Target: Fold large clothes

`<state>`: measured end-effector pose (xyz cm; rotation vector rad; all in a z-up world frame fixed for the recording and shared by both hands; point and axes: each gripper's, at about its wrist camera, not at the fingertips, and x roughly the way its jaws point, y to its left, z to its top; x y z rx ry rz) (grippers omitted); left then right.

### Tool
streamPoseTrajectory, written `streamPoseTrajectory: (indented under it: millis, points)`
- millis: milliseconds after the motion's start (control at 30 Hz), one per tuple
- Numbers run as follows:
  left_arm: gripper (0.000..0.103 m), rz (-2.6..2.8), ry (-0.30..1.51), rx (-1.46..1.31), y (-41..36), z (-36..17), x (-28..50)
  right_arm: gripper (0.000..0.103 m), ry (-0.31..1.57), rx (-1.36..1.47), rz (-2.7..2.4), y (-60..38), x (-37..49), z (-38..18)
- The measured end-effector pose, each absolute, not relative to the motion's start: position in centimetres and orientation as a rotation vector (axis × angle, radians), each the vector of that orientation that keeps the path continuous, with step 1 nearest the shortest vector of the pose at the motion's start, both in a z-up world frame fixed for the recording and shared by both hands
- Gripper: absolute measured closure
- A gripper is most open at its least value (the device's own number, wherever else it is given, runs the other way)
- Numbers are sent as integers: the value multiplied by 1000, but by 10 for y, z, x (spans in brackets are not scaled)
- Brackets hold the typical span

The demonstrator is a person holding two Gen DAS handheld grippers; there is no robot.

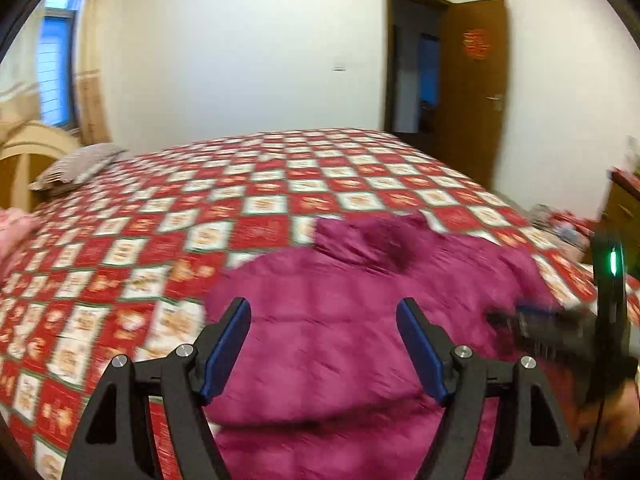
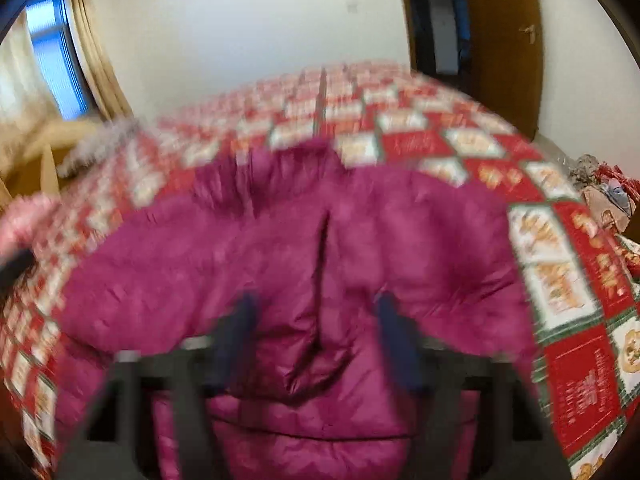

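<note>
A magenta padded jacket [image 1: 340,320] lies on the bed's red and white checked quilt [image 1: 180,208], near its front edge. My left gripper [image 1: 324,308] is open and empty above the jacket's left part. In the left wrist view the right gripper [image 1: 532,324] shows blurred over the jacket's right side. In the right wrist view the jacket [image 2: 304,264] fills the middle, with a dark crease down its centre. My right gripper [image 2: 316,312] is open and empty above it, heavily blurred. The quilt [image 2: 560,280] shows to the right.
A striped pillow [image 1: 76,166] lies at the bed's far left by a wooden headboard [image 1: 24,152]. A pink garment [image 1: 12,228] sits at the left edge. An open brown door [image 1: 472,92] stands behind the bed. Clutter [image 2: 608,188] lies at the right.
</note>
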<state>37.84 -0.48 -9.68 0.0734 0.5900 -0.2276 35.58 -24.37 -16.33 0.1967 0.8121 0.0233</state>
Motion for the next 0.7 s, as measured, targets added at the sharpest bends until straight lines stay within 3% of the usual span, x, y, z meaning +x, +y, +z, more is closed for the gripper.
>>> streamPoseTrajectory:
  millis: [167, 300, 367, 433, 633, 700]
  points:
    - [27, -144, 635, 56, 10, -99, 410, 77, 844, 147, 68, -233, 332, -170]
    - [27, -16, 689, 96, 14, -131, 429, 75, 870, 129, 66, -240, 318, -177]
    - [27, 23, 755, 93, 16, -158, 434, 56, 869, 140, 58, -246, 317, -178]
    - [27, 42, 825, 110, 17, -184, 437, 51, 860, 177, 31, -256, 314, -169]
    - [27, 51, 799, 86, 22, -179, 427, 50, 673, 163, -27, -256, 306, -117]
    - [27, 74, 758, 72, 22, -167, 431, 56, 690, 127, 28, -237, 323, -117]
